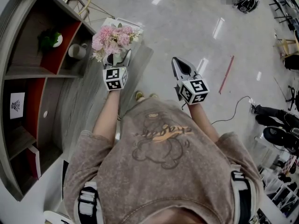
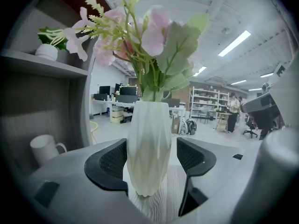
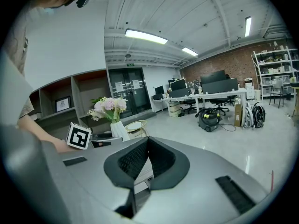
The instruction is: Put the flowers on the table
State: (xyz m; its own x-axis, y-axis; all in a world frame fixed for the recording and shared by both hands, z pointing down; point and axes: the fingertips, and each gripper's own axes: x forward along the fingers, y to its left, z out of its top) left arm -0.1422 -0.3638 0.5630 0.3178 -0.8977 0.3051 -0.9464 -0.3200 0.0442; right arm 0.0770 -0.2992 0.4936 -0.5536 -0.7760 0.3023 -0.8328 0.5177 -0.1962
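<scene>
While the flowers [image 2: 154,31] stand upright in their vase [image 2: 148,139] on the table [image 2: 163,204], straddled by my left gripper's [image 2: 150,158] parted jaws, my right gripper [image 3: 147,148] hangs closed and empty, well aside.

A person in a brown bear-print shirt [image 1: 163,162] is holding both arms out toward the top of the frame. The left gripper [image 1: 118,59] is pointing into the pink flowers [image 1: 112,37] at upper left, over the grey table [image 1: 86,101] beside the shelf unit [image 1: 28,71]. The right gripper [image 1: 180,63] is hovering over the floor [image 1: 187,22] near centre.
</scene>
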